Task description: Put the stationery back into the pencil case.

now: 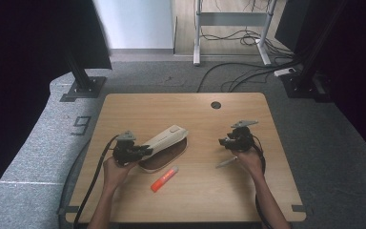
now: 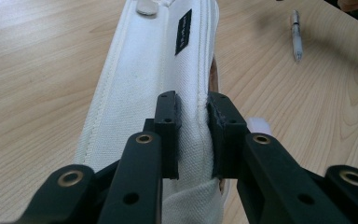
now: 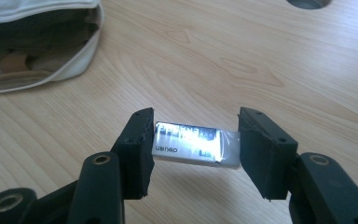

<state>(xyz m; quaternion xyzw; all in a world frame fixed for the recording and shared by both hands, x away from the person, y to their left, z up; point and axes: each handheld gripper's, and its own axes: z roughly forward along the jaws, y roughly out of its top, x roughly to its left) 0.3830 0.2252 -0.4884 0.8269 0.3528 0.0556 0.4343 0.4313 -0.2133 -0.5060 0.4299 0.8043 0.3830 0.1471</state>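
L gripper (image 2: pixel 193 135) pinches flap of white canvas pencil case (image 2: pixel 149 79), holding it open. R gripper (image 3: pixel 193 149) grips small wrapped eraser (image 3: pixel 196 144) endwise; case opening lies to its left.

floor (image 1: pixel 162 78): grey carpet | table (image 1: pixel 248 191): wood | cables (image 1: pixel 238 76): black, far floor

The left gripper (image 1: pixel 143 151) is at the near end of the white pencil case (image 1: pixel 164 139), jaws pinched on its fabric. The right gripper (image 3: pixel 193 149) is well apart from the case, clamping a small eraser (image 3: pixel 196 143).
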